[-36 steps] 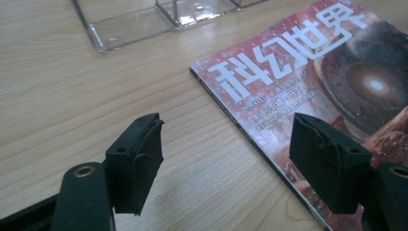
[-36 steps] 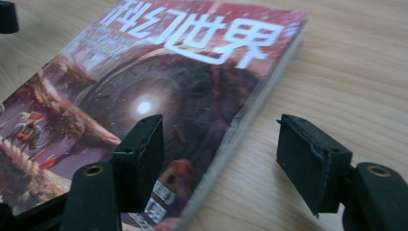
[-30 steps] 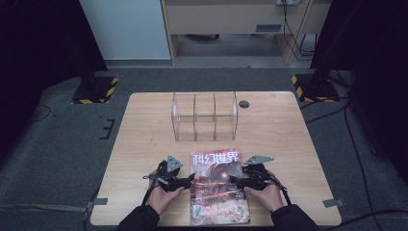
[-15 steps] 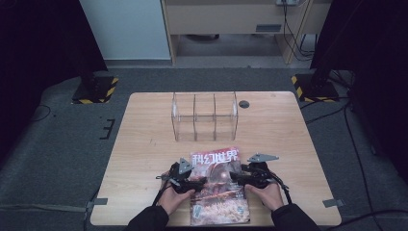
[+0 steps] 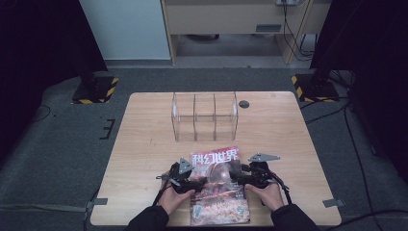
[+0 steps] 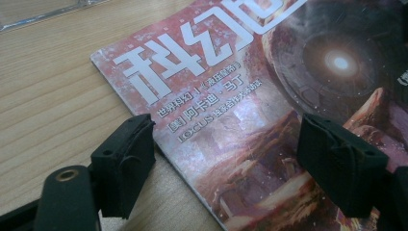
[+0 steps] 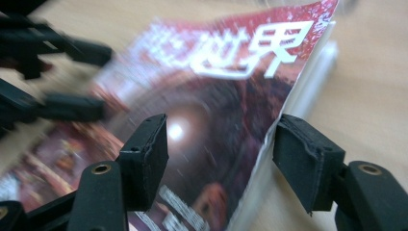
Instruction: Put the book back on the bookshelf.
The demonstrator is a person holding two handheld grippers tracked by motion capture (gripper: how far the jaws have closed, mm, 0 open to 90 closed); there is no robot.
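A magazine with a reddish cover and large white Chinese characters lies at the front middle of the wooden table. My left gripper stands open at its left edge. In the left gripper view, one jaw of the left gripper rests beside the magazine and the other hovers over the cover. These jaws have just been opening, with the edge between them and no pad pressing. My right gripper is open at the right edge. In the right gripper view, the right gripper straddles the edge of the magazine, which looks slightly raised.
A clear acrylic organizer with three compartments stands upright behind the magazine, mid-table. A round dark grommet sits to its right near the far edge. The table's front edge runs just below the person's hands.
My left gripper has moved right, up to the magazine's left edge, and its jaws stand wider. The right gripper has stayed at the right edge.
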